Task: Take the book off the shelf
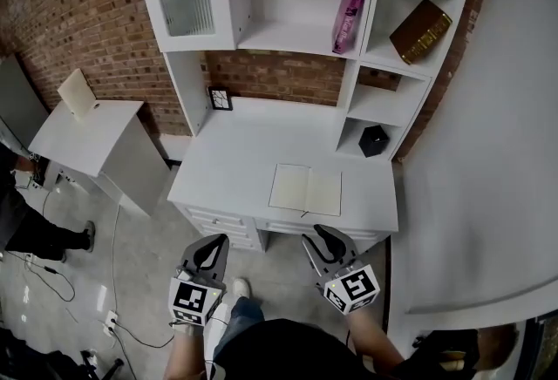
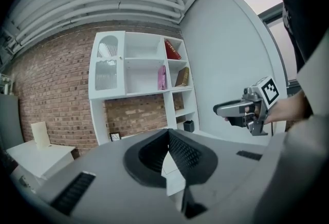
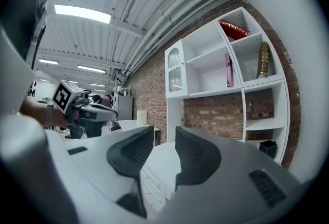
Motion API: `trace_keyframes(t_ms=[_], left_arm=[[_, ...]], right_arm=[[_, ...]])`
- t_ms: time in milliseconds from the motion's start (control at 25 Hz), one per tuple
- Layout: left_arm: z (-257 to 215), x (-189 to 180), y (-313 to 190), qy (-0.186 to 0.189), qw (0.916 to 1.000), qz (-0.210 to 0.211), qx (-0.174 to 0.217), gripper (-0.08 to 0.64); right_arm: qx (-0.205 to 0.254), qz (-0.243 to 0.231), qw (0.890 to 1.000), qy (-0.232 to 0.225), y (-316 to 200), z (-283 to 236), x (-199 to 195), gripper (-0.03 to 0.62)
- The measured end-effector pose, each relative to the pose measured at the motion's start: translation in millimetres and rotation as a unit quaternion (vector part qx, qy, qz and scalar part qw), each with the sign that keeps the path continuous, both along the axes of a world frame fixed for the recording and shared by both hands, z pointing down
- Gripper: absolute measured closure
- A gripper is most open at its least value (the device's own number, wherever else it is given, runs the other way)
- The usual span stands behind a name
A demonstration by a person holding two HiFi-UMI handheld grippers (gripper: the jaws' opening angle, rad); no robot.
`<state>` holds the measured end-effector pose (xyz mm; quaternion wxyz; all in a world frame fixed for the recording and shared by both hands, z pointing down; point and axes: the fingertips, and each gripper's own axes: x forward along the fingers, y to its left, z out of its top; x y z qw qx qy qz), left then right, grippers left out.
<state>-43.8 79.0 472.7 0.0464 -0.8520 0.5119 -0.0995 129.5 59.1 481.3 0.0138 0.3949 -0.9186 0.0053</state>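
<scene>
Brick wall (image 1: 61, 3) backs a white shelf unit (image 1: 288, 40) above the table (image 1: 244, 152). At one o'clock a pink book (image 1: 349, 14) leans upright in the middle bay, well apart from both tools. The left tool (image 1: 212, 240), at seven o'clock, is closed and empty. The right tool (image 1: 321, 234), at five, is narrowly parted and empty. The book looks slim, stiff, light and perhaps glossy, so pinching the spine at mid-height seems best.

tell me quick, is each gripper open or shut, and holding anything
Left gripper: shut, nothing held.
Right gripper: open, nothing between its jaws.
</scene>
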Motion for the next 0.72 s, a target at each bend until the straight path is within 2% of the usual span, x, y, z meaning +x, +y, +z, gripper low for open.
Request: trace_keyframes(t_ms=[280,720], left_arm=[[-5,-52,-77,0.010,0.9998,0.019,0.002,0.552],[3,-128,-186,0.031,0.9980,0.055,-0.006,0.552]], right_arm=[[-0.006,0.034,0.999,0.014,-72,-5,-43,0.469],[-0.012,0.061,0.998,0.031,-174,-9,-128,0.469]])
